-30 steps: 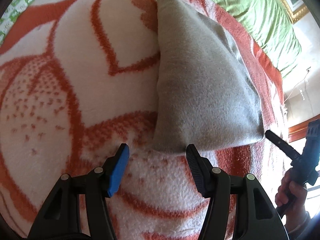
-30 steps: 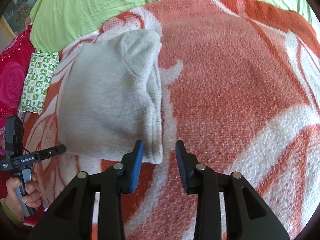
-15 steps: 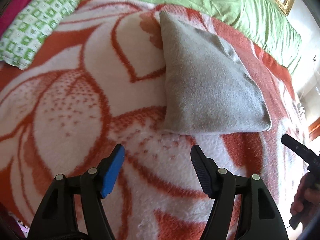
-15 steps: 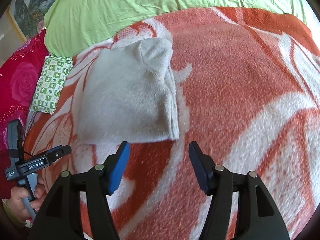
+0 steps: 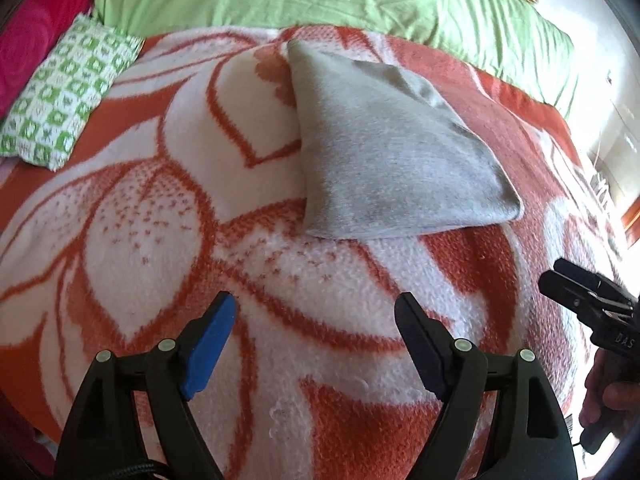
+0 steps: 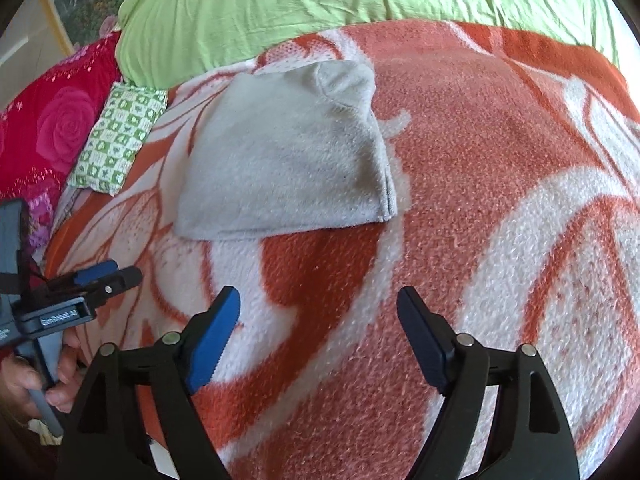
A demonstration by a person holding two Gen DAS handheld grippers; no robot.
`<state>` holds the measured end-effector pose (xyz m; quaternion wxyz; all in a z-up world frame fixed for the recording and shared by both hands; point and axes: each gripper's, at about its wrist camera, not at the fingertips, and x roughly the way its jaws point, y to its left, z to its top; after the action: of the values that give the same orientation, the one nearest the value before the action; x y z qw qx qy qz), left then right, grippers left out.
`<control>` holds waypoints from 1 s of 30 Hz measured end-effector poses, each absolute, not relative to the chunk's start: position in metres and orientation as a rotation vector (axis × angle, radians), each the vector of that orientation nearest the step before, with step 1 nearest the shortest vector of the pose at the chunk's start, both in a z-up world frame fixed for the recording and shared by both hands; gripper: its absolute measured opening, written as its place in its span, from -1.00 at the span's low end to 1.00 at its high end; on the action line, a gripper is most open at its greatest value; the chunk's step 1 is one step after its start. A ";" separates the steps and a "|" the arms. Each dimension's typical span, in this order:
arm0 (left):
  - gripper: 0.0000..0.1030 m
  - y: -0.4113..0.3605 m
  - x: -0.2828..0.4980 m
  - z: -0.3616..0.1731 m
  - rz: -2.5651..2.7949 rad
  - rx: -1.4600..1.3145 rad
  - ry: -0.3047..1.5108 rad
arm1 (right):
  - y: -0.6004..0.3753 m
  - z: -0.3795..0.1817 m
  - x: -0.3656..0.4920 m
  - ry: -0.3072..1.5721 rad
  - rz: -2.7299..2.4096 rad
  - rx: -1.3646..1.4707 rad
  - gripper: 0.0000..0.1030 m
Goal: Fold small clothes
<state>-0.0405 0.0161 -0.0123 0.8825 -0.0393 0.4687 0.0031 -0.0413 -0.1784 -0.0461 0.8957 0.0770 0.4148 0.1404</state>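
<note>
A folded grey garment [image 5: 396, 160] lies flat on the orange and white blanket [image 5: 160, 216]; it also shows in the right wrist view [image 6: 284, 152]. My left gripper [image 5: 316, 320] is open and empty, hovering above the blanket well short of the garment's near edge. My right gripper [image 6: 318, 312] is open and empty, also back from the garment. The left gripper shows at the left edge of the right wrist view [image 6: 120, 276], and the right gripper at the right edge of the left wrist view [image 5: 556, 280].
A green checked small pillow [image 5: 64, 96] lies at the blanket's left. A green sheet [image 5: 320, 0] covers the far side of the bed. A red rose-patterned cloth [image 6: 52, 120] lies at the left.
Both grippers have pulled back and up from the garment's near edge. The right gripper's jaws have opened wide. The garment stays folded on the blanket.
</note>
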 end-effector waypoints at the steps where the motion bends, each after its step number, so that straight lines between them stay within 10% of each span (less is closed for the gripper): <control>1: 0.60 0.013 -0.043 -0.011 0.004 -0.063 0.965 | -0.176 -0.045 -0.043 0.847 0.293 0.147 0.67; 30: 0.75 0.008 -0.019 -0.007 0.110 -0.014 0.901 | -0.159 -0.032 -0.030 0.775 0.317 0.068 0.87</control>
<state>-0.0185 0.0080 -0.0075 0.8988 -0.0067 0.4351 0.0530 -0.0295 -0.1590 -0.0315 0.9131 0.0332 0.3762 0.1537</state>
